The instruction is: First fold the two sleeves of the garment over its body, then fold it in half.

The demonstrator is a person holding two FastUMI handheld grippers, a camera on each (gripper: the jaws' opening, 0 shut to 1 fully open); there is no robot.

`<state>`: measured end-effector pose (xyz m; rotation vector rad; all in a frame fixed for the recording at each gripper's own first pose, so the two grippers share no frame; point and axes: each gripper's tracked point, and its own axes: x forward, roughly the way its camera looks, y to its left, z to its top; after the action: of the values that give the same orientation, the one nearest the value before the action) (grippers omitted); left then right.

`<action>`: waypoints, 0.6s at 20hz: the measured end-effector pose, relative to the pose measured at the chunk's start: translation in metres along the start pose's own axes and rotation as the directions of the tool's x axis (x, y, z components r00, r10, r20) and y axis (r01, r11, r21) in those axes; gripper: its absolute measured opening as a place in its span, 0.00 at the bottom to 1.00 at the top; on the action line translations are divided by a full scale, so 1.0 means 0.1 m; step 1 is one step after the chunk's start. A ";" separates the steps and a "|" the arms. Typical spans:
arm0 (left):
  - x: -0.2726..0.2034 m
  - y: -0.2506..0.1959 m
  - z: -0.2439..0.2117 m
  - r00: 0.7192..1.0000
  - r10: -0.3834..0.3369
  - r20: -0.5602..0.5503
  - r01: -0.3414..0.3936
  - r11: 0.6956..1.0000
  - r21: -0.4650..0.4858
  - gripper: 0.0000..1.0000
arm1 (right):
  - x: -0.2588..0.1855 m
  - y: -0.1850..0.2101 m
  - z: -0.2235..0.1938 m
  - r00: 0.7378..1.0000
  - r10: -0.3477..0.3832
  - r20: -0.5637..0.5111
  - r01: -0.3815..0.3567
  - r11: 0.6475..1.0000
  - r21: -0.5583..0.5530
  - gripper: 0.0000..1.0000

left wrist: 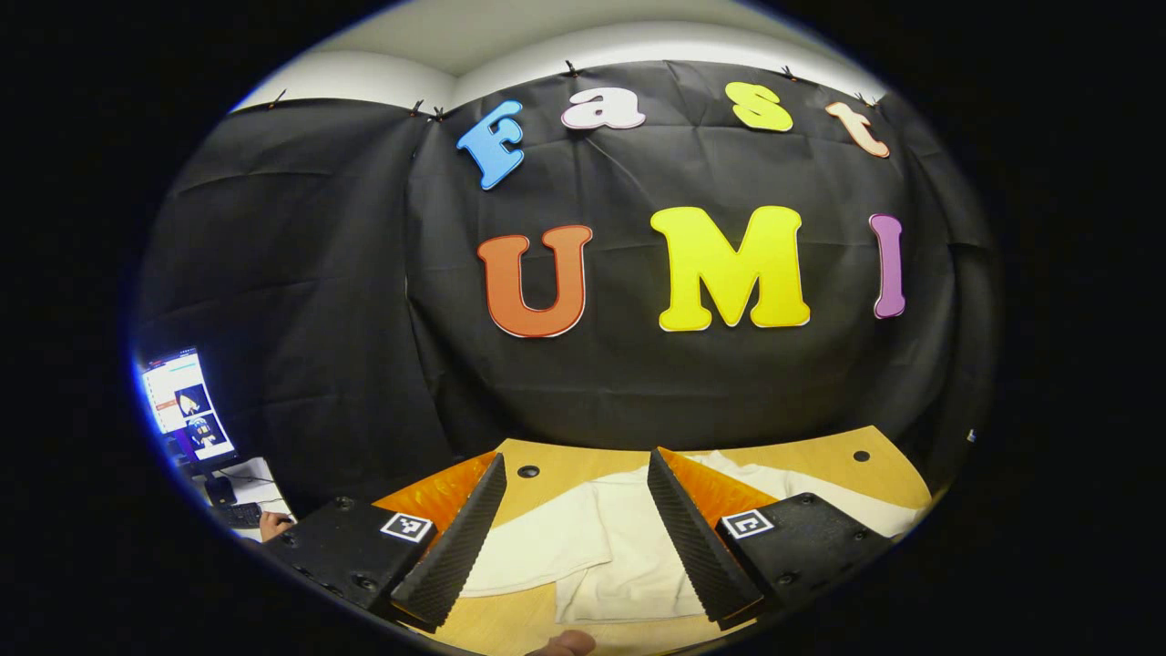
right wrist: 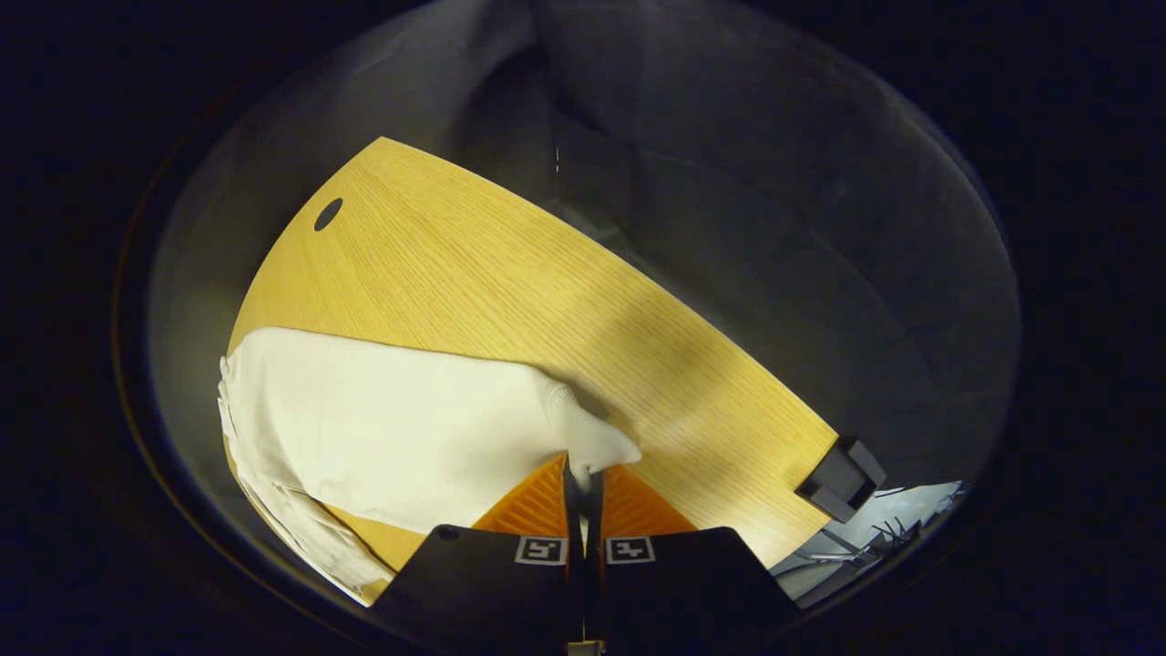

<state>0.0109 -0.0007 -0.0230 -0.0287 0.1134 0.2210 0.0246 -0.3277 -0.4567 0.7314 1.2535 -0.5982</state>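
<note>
Slippage is the risk I judge likeliest: the right tool (right wrist: 583, 474), fingers pressed together, pinches just the cuff of the sleeve (right wrist: 588, 437), and a quick pull could free it mid-fold. The left tool (left wrist: 574, 538) hangs spread above the garment (left wrist: 592, 547), which lies on the worktop (right wrist: 510, 282). The left gripper view adds a monitor (left wrist: 182, 405) to one side.

Left gripper view faces level toward the booth wall, low over the bench (left wrist: 547, 460); right gripper view looks steeply down, close; both share bench (right wrist: 510, 273) and garment (left wrist: 601, 547).
</note>
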 end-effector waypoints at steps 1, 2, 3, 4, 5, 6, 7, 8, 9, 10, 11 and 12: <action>0.01 -0.01 0.00 1.000 -0.005 0.003 0.005 1.000 0.001 0.99 | -0.03 0.00 0.00 1.000 0.001 0.002 -0.001 1.000 0.000 0.01; 0.02 -0.01 0.01 1.000 -0.014 0.006 0.014 1.000 0.000 0.99 | -0.09 0.02 0.00 1.000 0.005 0.004 -0.005 1.000 0.002 0.00; 0.03 -0.02 0.01 1.000 -0.020 0.009 0.020 1.000 0.000 0.99 | -0.16 0.05 0.01 1.000 0.013 0.010 -0.013 1.000 0.004 0.01; 0.05 -0.02 0.02 0.999 -0.027 0.017 0.027 1.000 -0.001 0.99 | -0.25 0.09 0.03 1.000 0.019 0.017 -0.019 1.000 0.003 0.01; 0.07 -0.02 0.03 0.999 -0.035 0.026 0.035 0.999 -0.005 0.99 | -0.35 0.14 0.04 0.999 0.030 0.029 -0.030 1.000 0.001 0.01; 0.09 -0.02 0.03 0.998 -0.047 0.031 0.048 0.999 -0.010 0.99 | -0.46 0.22 0.08 0.998 0.041 0.045 -0.041 0.999 -0.008 0.01; 0.10 -0.04 0.01 0.998 -0.059 0.029 0.060 0.998 -0.016 0.99 | -0.56 0.28 0.11 0.997 0.048 0.062 -0.047 0.999 -0.027 0.01; 0.11 -0.04 -0.02 0.997 -0.074 0.027 0.074 0.997 -0.026 0.99 | -0.66 0.37 0.12 0.996 0.056 0.071 -0.052 0.998 -0.047 0.01; 0.10 -0.04 -0.03 0.996 -0.087 0.031 0.088 0.995 -0.042 0.99 | -0.77 0.48 0.11 0.995 0.066 0.079 -0.061 0.996 -0.063 0.01; 0.11 -0.05 -0.02 0.994 -0.104 0.040 0.107 0.993 -0.057 0.99 | -0.86 0.59 0.12 0.993 0.071 0.098 -0.062 0.994 -0.088 0.01; 0.14 -0.07 -0.04 0.992 -0.122 0.043 0.125 0.990 -0.064 0.99 | -0.93 0.70 0.12 0.990 0.076 0.122 -0.062 0.991 -0.120 0.01; 0.16 -0.08 -0.05 0.989 -0.138 0.044 0.140 0.988 -0.064 0.99 | -1.00 0.83 0.10 0.986 0.086 0.140 -0.065 0.986 -0.154 0.01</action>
<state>0.0275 -0.0052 -0.0294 -0.0989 0.0638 0.0858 0.0708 -0.2815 -0.3440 0.5967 1.1169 -0.4814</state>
